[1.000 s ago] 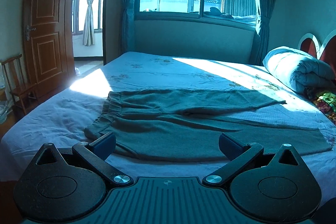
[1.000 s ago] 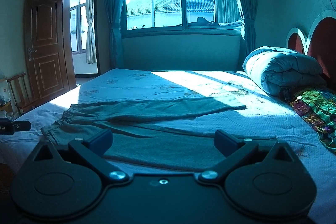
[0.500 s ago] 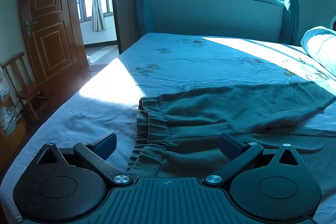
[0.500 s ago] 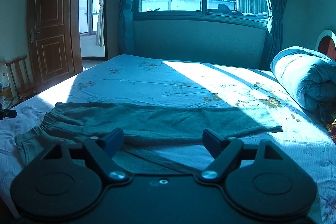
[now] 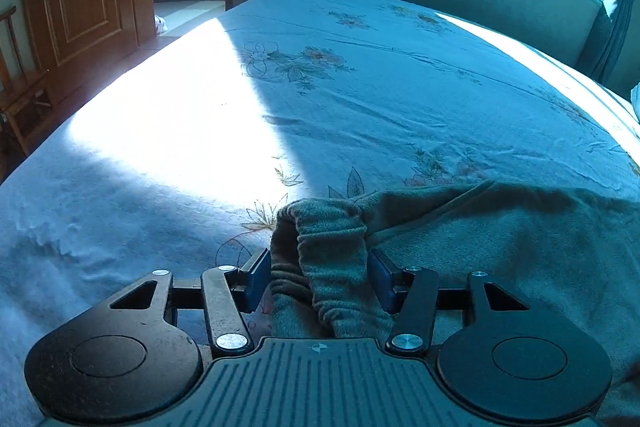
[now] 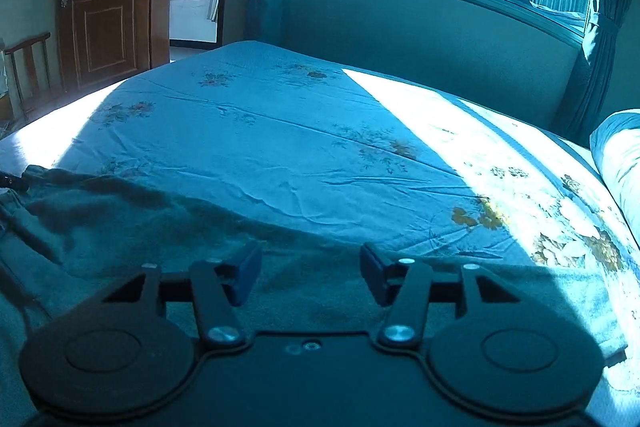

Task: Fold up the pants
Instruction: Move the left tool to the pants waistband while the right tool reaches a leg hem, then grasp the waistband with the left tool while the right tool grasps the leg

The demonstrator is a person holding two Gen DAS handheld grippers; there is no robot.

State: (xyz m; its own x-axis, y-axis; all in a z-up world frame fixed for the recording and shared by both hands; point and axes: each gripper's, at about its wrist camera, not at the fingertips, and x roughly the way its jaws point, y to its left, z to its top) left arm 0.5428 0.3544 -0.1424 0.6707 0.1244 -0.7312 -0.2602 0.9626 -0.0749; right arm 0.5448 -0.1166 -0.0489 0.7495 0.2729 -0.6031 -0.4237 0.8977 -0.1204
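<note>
At the lower centre of the left view, the waistband (image 5: 332, 255) of the pants (image 5: 500, 239) on the bed (image 5: 360, 87) is now pinched in the left hand-held gripper (image 5: 318, 279), whose jaws have just been closing. The right hand-held gripper (image 6: 310, 273), lower centre of its view, has also been closing over a leg (image 6: 160, 227) but is not yet shut on it. Both have been brought in from afar, so the first fold seems ready to be started.

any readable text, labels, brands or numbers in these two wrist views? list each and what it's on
None readable.
Left gripper body: a small round crosshair mark, a symbol with no letters.
Right gripper body: only screws, no print.
Pants, bed sheet, door: a flower pattern on the sheet, no words or labels in view.
</note>
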